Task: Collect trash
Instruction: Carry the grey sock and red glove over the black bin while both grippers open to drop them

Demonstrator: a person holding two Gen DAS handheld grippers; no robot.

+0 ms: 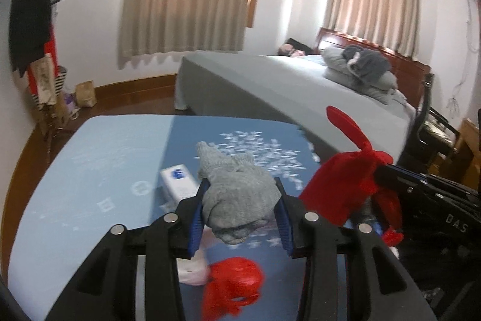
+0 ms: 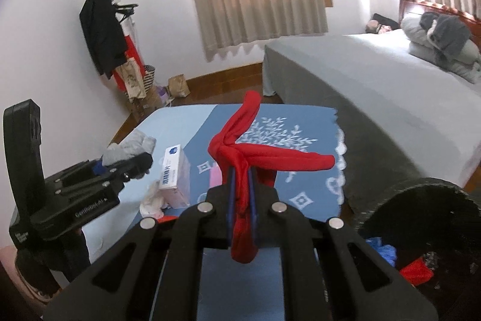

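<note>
Left wrist view: left tongs pinch a grey glove above the blue-clothed counter; right tongs clamp a red bag by its knot, probably for the trash.

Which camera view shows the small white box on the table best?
The right wrist view shows the white box best: its blue logo, top and side are clear. In the left wrist view, the box is partly hidden behind the left gripper and its grey cloth.
</note>
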